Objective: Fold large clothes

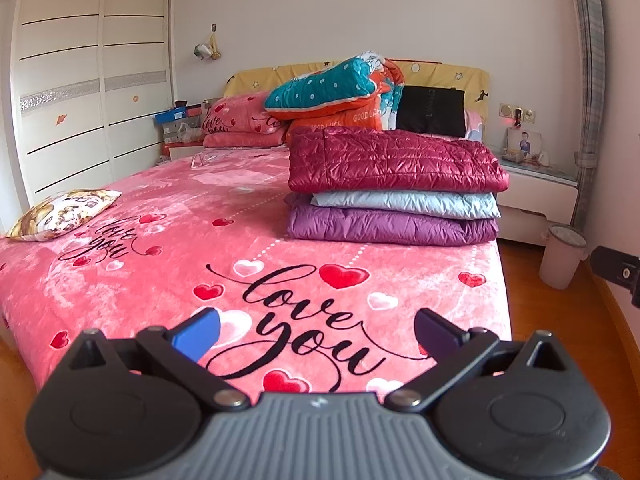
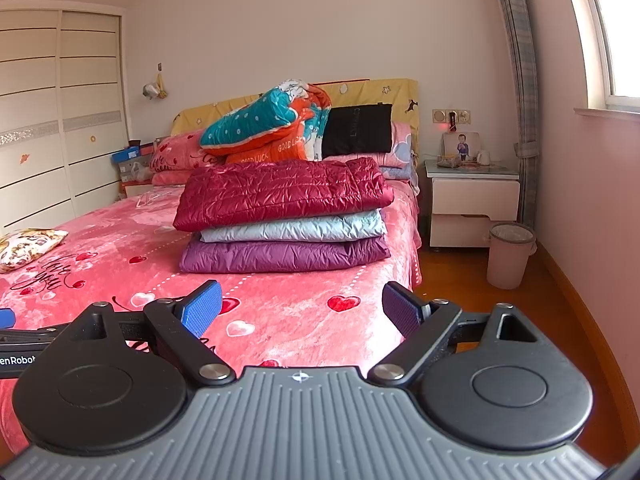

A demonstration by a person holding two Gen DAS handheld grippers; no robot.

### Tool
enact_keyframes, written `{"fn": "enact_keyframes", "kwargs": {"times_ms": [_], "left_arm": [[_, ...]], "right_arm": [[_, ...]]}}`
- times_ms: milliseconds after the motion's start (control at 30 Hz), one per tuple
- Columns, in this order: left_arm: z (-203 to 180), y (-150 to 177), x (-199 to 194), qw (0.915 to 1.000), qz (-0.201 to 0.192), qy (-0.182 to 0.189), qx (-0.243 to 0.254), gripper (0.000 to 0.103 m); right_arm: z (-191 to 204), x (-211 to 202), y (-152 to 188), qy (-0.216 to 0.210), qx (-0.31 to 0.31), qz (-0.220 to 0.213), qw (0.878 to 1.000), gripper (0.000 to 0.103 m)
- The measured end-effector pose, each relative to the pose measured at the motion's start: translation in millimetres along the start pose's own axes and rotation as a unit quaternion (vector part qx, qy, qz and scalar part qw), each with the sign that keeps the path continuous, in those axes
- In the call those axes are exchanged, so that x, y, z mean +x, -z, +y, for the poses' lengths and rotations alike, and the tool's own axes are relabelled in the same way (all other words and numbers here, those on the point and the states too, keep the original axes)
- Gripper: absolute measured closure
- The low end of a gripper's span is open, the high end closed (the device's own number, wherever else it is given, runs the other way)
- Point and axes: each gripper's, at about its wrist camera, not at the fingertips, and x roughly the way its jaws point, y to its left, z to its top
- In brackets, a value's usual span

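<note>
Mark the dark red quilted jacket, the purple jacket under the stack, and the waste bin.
dark red quilted jacket (image 2: 280,194): right wrist view, middle of its top panel.
purple jacket (image 2: 284,256): right wrist view, front folded edge.
waste bin (image 2: 510,260): right wrist view, outer wall.

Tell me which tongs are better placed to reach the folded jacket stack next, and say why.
Probably the right tongs. In their view the jacket stack sits almost dead ahead and looks nearer. From the left tongs the stack lies off to the right, across more bedspread. Both are open and empty.
</note>
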Motion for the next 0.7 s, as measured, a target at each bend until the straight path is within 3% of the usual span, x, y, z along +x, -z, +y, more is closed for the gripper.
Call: {"fn": "enact_keyframes", "kwargs": {"times_ms": [700], "left_arm": [[0.3,12.9,25.3,0.9994,0.017,0.026,-0.016,0.001]], "right_arm": [[-4.9,19.2,10.8,0.0,-0.004,0.015,1.0,0.0]]}}
